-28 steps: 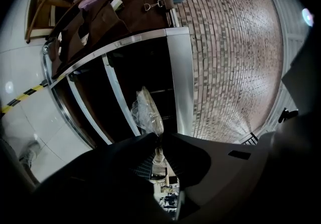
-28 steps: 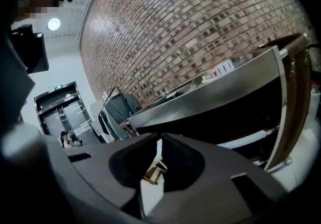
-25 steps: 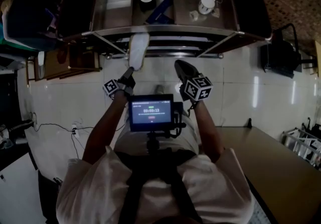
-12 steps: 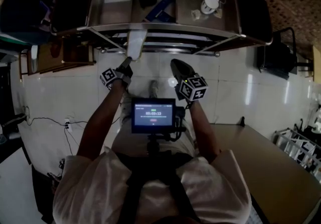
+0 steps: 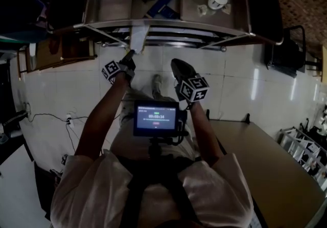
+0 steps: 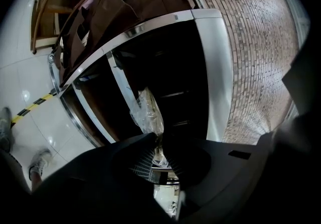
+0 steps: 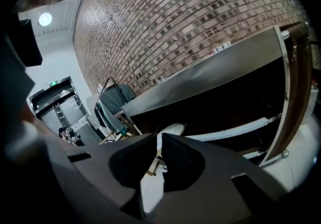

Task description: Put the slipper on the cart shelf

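Before the cart (image 5: 204, 30), left tongs (image 5: 131, 54) outstretched, clamping the wrapped slipper (image 5: 139, 41).

cart (image 5: 168, 26): polished metal, mirror-glossy rails | slipper (image 6: 148, 111): pale, inside clear crinkled plastic wrap | floor (image 5: 66, 89): glossy white tiles with glare streaks | wall (image 7: 175, 27): rough matt brick | surface (image 5: 271, 171): smooth matt tan, wood-like | left gripper (image 6: 159, 138) jaws: matt black plastic

Dim, fisheye-warped views with dark, vignetted corners.
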`<action>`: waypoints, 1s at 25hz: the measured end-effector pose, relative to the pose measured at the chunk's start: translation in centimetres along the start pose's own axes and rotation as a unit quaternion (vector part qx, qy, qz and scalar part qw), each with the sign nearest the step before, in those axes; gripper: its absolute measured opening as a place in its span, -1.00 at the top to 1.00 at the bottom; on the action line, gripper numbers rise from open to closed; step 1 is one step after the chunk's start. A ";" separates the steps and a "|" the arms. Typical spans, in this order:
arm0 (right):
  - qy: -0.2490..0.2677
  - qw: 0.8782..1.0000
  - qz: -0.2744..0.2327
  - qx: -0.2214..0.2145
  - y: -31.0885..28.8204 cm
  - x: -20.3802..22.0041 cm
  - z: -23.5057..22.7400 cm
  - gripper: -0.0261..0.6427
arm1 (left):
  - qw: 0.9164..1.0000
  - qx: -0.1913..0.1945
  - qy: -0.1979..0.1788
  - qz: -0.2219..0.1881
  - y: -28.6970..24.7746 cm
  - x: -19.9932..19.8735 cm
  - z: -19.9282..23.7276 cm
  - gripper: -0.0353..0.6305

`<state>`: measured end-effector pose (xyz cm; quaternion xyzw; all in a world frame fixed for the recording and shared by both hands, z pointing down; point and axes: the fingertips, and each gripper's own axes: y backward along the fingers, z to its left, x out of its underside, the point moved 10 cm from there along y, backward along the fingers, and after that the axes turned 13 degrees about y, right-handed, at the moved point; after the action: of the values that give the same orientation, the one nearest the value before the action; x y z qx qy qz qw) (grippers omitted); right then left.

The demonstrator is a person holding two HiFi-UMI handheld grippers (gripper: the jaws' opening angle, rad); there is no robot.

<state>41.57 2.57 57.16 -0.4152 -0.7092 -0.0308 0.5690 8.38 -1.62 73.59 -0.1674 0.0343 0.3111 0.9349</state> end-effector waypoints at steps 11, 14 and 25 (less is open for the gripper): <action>-0.008 1.000 0.020 0.012 -1.3 1.1 -1.4 0.77 | 0.998 -0.052 -0.024 -0.035 -5.8 -2.3 0.9 0.76; -0.021 0.999 0.025 0.020 -1.5 1.8 -2.0 0.77 | 0.998 -0.051 -0.025 -0.035 -7.3 -2.9 0.8 0.76; -0.004 1.000 0.026 0.017 -3.0 0.5 -1.6 0.77 | 0.989 -0.097 -0.112 -0.017 -10.0 -5.2 0.6 0.75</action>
<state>40.98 0.09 59.43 -0.4244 -0.7008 -0.0022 0.5734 10.12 -11.88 77.92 -0.2224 -0.1036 0.3137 0.9173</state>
